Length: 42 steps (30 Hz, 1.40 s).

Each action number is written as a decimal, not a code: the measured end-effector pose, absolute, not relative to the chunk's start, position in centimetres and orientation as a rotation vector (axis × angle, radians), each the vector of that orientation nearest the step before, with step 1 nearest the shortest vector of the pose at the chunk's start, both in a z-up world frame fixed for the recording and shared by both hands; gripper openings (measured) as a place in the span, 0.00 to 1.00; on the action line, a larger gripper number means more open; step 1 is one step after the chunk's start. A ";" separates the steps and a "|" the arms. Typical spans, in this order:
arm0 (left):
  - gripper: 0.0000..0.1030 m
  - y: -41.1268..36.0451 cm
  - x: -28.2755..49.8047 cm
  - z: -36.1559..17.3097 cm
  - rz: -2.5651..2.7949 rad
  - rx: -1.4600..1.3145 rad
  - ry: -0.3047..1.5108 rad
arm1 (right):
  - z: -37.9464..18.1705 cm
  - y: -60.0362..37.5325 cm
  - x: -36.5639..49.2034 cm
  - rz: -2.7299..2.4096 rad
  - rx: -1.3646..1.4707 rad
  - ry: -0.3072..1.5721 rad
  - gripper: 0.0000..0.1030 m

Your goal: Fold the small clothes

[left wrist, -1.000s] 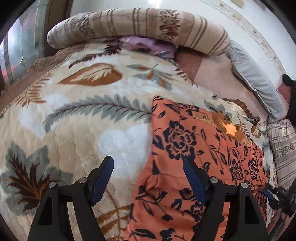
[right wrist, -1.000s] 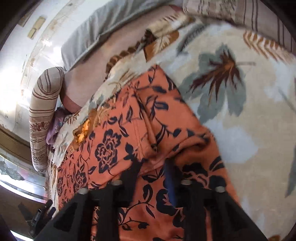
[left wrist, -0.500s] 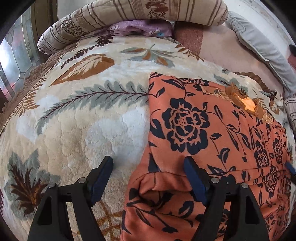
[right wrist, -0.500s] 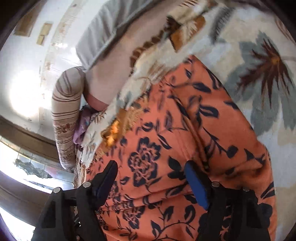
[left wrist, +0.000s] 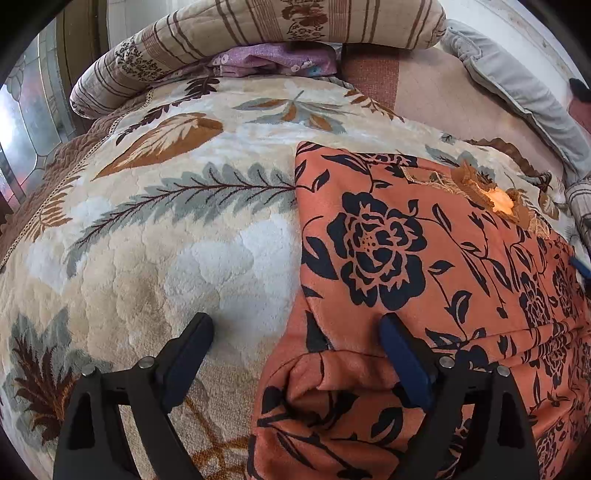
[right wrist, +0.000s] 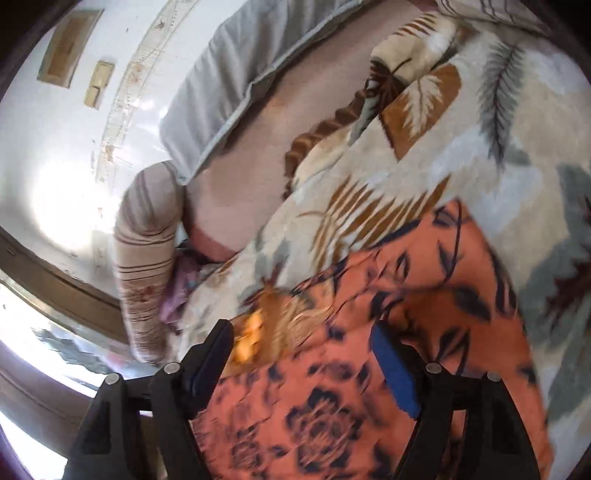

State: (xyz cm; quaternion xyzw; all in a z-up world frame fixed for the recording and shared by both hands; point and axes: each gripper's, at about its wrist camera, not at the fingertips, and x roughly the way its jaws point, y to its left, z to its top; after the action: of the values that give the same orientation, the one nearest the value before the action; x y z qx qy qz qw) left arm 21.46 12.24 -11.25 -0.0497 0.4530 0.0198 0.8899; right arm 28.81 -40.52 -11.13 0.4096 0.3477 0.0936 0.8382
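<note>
orange floral garment (left wrist: 424,258) lies spread on a leaf-patterned blanket (left wrist: 166,240) covering the bed. left gripper (left wrist: 299,332) hangs over the garment's near folded corner, jaws wide and just opened further, gripping nothing. right gripper (right wrist: 303,339) hangs over the garment's collar side, jaws wide, empty. striped bolster (left wrist: 258,33) lies beyond the garment.

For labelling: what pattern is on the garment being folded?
Orange garment with dark navy roses and leaves; clearest in left wrist view.
</note>
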 end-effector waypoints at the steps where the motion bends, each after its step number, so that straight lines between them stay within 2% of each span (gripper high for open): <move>1: 0.89 12.3 21.4 -11.2 0.039 -0.106 0.938 | -12.3 -40.9 29.8 0.174 0.879 0.776 0.77; 2: 0.89 12.3 21.4 -11.3 0.038 -0.107 0.936 | -13.4 -41.5 30.1 0.196 0.942 0.771 0.77; 7: 0.92 12.1 21.4 -11.4 0.038 -0.101 0.926 | -10.0 -41.1 29.4 0.225 0.905 0.686 0.78; 11: 0.93 12.2 21.4 -11.5 0.028 -0.110 0.924 | -12.8 -42.0 30.4 0.137 0.857 0.757 0.79; 13: 0.93 12.3 21.4 -11.5 0.025 -0.114 0.923 | -11.4 -41.7 29.3 0.140 0.843 0.745 0.78; 17: 0.94 12.2 21.5 -11.5 0.024 -0.111 0.918 | -8.6 -40.9 24.2 0.174 0.809 0.723 0.78; 22: 0.94 13.2 20.7 -10.2 -0.007 -0.142 0.936 | -5.2 -38.9 14.7 0.222 0.616 0.753 0.78; 27: 0.94 15.2 13.9 -6.6 0.038 -0.133 0.887 | -4.2 -39.6 6.1 0.190 0.495 0.829 0.78; 31: 0.94 17.6 6.8 -5.4 0.037 -0.221 0.920 | -6.4 -41.4 1.2 0.167 0.520 0.967 0.78; 36: 0.94 19.7 -0.3 -6.9 0.000 -0.317 1.022 | -9.7 -42.6 -2.5 0.208 0.622 1.075 0.78; 42: 0.94 19.5 -3.4 -9.6 -0.093 -0.339 1.150 | -11.8 -42.1 -4.5 0.313 0.715 1.127 0.78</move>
State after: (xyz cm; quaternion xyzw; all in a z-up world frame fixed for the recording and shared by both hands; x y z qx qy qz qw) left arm -3.39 19.53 -9.62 -0.1595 0.5410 -0.0437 0.8246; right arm -4.52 -42.07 -11.83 0.3300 0.5204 0.1445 0.7742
